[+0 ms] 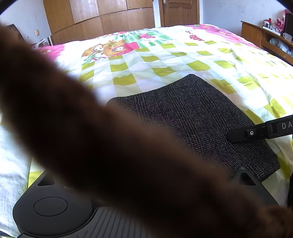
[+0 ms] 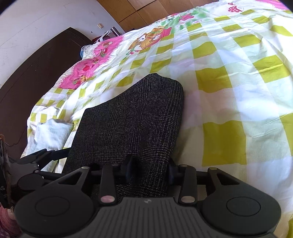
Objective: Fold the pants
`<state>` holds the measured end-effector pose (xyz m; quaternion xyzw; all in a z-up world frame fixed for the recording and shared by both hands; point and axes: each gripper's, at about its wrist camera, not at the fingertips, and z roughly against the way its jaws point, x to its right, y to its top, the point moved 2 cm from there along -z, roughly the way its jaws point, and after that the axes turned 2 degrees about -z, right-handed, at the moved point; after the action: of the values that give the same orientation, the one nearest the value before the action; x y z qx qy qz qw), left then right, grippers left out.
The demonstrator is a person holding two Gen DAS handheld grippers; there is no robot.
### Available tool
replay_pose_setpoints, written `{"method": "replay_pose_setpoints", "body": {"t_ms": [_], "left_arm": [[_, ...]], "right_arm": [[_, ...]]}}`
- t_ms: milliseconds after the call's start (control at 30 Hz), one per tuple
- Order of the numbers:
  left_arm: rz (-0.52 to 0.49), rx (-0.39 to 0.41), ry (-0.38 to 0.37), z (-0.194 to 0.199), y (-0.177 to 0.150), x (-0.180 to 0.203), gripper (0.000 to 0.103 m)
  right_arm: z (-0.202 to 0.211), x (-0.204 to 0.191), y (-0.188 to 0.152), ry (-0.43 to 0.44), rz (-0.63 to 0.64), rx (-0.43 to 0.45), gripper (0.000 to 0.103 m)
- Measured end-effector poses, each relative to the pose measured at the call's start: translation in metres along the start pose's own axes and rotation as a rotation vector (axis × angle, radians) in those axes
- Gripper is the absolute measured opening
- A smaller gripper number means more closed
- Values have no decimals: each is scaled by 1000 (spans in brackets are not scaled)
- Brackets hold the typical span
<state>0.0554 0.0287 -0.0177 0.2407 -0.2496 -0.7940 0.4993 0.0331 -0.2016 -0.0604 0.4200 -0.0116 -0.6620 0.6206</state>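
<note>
Dark plaid pants (image 1: 192,117) (image 2: 131,119) lie folded into a thick rectangle on the bed. In the right wrist view my right gripper (image 2: 150,170) straddles their near edge, with the fabric between its fingers and the jaws slack around it. One right finger (image 1: 243,134) rests over the pants' right side in the left wrist view. A blurred brown fuzzy strip (image 1: 109,137) close to the lens hides my left fingertips. Their mounts (image 1: 245,175) stand far apart. My left gripper (image 2: 45,155) sits just left of the pants, holding nothing.
The bed cover (image 1: 164,60) is checked yellow-green and white, with pink cartoon prints at the far end. A pale cloth (image 2: 51,133) lies left of the pants. A dark headboard (image 2: 36,73), a wooden wardrobe (image 1: 100,18), a door (image 1: 179,12) and a cluttered shelf (image 1: 265,38) surround the bed.
</note>
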Motion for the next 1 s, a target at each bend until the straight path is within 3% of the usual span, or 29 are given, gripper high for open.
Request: {"method": "replay_pose_setpoints", "body": {"t_ms": [400, 567, 1000], "left_arm": [[58, 23, -24, -4, -8, -4, 102], [119, 16, -73, -9, -11, -13, 102], [138, 1, -104, -14, -13, -15, 103]], "right_arm": [[-1, -3, -4, -35, 7, 13, 55], [0, -7, -6, -61, 20, 24, 56], [-2, -10, -8, -82, 35, 25, 58]]}}
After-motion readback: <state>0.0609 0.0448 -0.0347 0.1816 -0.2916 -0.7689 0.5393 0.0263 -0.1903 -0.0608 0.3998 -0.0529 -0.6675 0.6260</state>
